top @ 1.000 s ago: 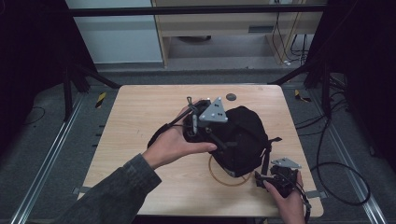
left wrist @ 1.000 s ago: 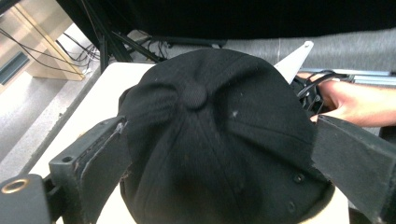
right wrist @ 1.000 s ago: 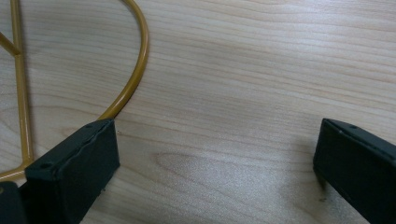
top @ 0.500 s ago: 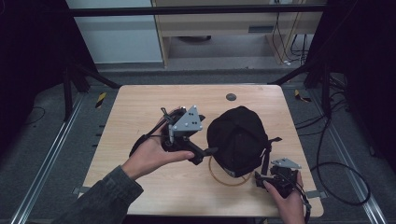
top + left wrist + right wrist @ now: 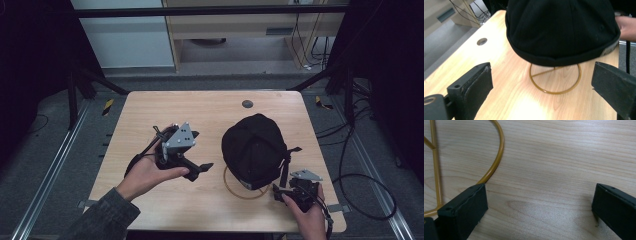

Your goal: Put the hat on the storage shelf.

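From the high view, the black cap (image 5: 255, 150) sits on a gold wire stand (image 5: 243, 190) toward the right near corner of the tabletop (image 5: 150, 107). Your left hand-held gripper (image 5: 202, 169) hangs over the middle of the tabletop, near the cap's left side but apart from it, holding nothing. Your right hand-held gripper (image 5: 281, 191) rests low at the near edge, just beside the stand's ring and the strap (image 5: 286, 162) that hangs from the cap.

In the left gripper view, your jaws are spread wide and empty, aimed at the cap (image 5: 561, 30) and the ring of the stand (image 5: 555, 79) below it. The cap looks as if it only rests on the stand, so if you close on the brim from one side, you may push it off or drag the light stand across the wood.

In the right gripper view, your jaws are also wide and empty. One of them lies right against the ring (image 5: 495, 160); a small sideways move there could nudge the stand and tip the cap.
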Motion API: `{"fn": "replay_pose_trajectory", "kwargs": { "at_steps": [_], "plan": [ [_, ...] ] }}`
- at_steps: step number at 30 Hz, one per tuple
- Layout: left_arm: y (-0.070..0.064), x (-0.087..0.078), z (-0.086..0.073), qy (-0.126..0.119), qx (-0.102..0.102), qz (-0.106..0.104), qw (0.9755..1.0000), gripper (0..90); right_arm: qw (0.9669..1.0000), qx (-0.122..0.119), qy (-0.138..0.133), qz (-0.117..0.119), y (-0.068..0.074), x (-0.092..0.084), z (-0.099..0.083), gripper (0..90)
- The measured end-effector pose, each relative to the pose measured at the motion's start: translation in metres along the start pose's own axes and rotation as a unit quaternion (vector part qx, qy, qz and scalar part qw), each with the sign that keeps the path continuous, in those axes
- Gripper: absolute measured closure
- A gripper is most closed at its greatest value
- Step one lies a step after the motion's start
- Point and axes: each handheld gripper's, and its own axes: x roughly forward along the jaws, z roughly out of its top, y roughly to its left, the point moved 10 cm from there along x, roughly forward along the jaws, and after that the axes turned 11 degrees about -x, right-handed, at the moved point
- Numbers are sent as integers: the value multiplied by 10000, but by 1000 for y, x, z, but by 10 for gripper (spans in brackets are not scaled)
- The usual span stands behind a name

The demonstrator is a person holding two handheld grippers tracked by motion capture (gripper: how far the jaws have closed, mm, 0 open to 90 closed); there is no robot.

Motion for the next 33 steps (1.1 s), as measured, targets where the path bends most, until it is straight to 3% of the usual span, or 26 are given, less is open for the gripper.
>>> {"fn": "replay_pose_trajectory", "kwargs": {
  "at_steps": [16,33],
  "plan": [
    [9,20,-75,416,-348,44,9985,32,10000,-2,-1,0,0,0,0,4],
    [9,41,-131,871,-411,75,9953,32,10000,-1,0,1,0,0,0,4]
  ]
}}
